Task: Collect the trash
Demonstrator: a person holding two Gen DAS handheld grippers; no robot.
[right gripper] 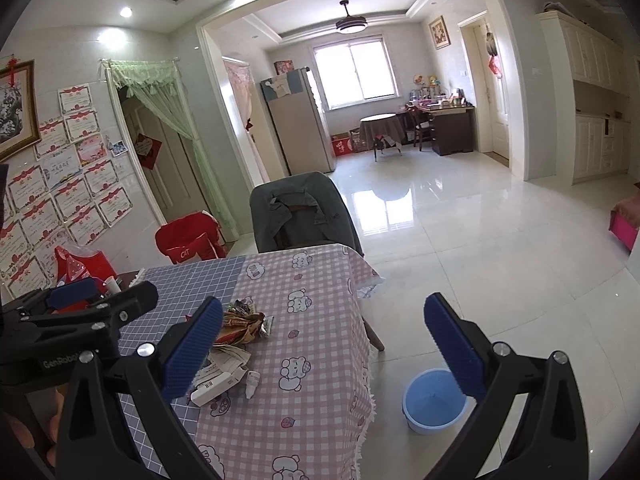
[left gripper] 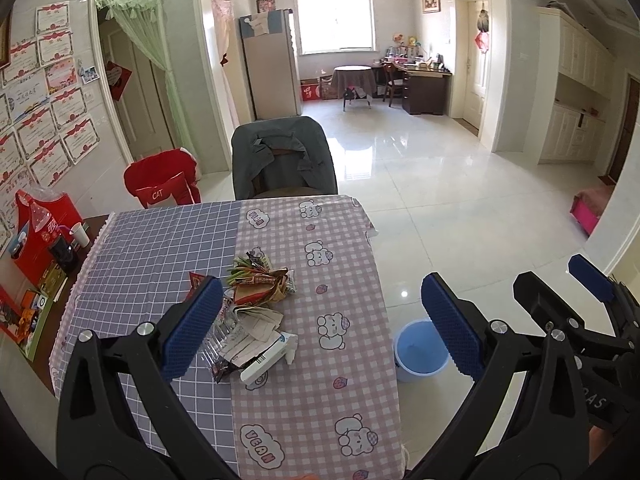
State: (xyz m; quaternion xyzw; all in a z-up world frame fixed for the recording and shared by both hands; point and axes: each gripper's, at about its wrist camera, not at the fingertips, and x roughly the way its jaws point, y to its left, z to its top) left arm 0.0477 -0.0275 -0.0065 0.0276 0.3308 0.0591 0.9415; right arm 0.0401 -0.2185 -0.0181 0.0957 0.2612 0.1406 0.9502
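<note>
Both grippers spread wide, nothing held: left gripper (left gripper: pixel 322 324), right gripper (right gripper: pixel 324 346), both above the surface (left gripper: pixel 352 392). Trash pile (left gripper: pixel 256 308) of wrappers, paper and a white box lies mid-surface on the checked cloth. Blue bin (right gripper: pixel 434 402) sits on the floor just beside the surface's right edge.

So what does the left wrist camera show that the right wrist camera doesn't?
Only the left wrist view shows the right gripper off to its right side, and a white paper cup on the dark side table.

Only the right wrist view shows the left gripper at its left edge, and a framed picture on the wall.

Both show the pile of wrappers and paper trash on the checked tablecloth, and the blue bucket on the floor beside the table. Both grippers are open and empty.
</note>
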